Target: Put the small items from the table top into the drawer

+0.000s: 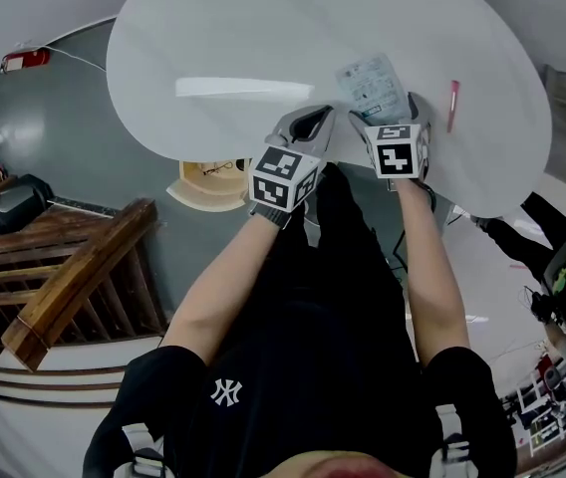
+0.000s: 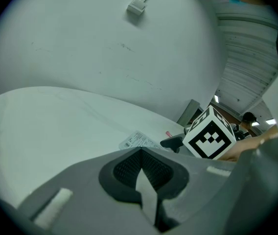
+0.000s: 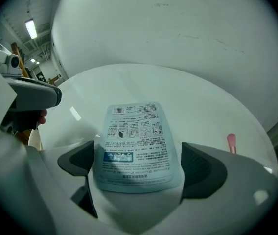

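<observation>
A pale blue printed packet (image 3: 134,141) lies flat on the white oval table (image 1: 213,58), near its front right rim. My right gripper (image 3: 138,168) is open, one jaw on each side of the packet's near end, and the pads are not pressing on it. In the head view the right gripper (image 1: 388,110) sits just in front of the packet (image 1: 373,83). A small pink item (image 1: 452,105) lies to the right of it. My left gripper (image 2: 141,169) is shut on nothing and hovers over the table's front edge, left of the right one.
A pale wooden round-edged thing (image 1: 211,179) shows under the table's near rim at the left. A dark wooden rail (image 1: 74,277) runs along the floor at the left. A plain wall rises behind the table, with a cable plug (image 2: 136,7) on it.
</observation>
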